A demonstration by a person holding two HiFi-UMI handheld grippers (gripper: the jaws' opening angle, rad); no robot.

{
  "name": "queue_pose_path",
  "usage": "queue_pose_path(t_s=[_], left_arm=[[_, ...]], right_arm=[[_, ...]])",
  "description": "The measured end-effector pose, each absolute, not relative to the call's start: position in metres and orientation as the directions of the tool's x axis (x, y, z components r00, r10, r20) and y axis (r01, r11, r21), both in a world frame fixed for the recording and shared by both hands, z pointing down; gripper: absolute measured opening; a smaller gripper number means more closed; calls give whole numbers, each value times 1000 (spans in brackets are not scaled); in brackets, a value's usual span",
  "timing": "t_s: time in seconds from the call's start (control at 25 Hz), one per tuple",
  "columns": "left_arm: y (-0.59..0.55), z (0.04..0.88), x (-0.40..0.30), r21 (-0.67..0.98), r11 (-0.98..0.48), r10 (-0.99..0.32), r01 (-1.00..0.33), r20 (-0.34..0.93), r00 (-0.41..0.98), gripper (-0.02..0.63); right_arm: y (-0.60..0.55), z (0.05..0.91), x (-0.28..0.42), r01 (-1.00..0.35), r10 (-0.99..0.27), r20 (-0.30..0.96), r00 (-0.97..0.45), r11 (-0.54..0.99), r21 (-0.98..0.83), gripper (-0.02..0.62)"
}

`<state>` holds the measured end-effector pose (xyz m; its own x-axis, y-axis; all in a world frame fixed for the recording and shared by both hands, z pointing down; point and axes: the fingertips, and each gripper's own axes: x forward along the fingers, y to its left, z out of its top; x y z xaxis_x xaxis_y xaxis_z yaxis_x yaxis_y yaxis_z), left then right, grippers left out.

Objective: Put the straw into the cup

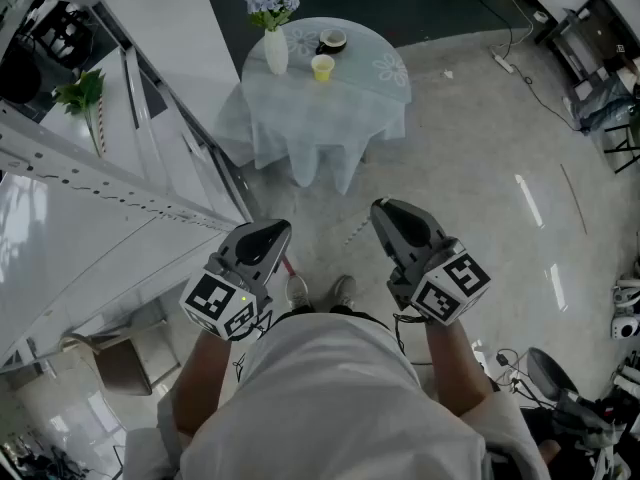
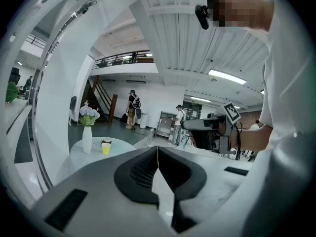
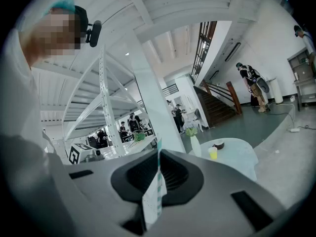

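The yellow cup stands on a round table far ahead, between a white vase of flowers and a dark bowl. Both grippers are held close to the person's body, well short of the table. My right gripper is shut on a straw in a white and teal paper sleeve. My left gripper has its jaws pressed together on a thin pale strip; a reddish end shows beneath it.
A white metal truss structure runs along the left. A chair stands at the lower left. Cables and equipment lie at the lower right, with a power strip on the floor beyond the table.
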<state>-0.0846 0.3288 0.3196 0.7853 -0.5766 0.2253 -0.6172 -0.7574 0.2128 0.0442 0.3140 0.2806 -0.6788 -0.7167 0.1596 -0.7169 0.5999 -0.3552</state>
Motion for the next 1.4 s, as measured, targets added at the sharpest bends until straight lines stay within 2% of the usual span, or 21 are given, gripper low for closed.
queue_pose_path(t_s=[1.4], left_arm=[[330, 314, 19, 154, -730, -628, -666, 236, 742, 23]], right_arm=[[305, 286, 149, -663, -685, 102, -722, 641, -386, 32]])
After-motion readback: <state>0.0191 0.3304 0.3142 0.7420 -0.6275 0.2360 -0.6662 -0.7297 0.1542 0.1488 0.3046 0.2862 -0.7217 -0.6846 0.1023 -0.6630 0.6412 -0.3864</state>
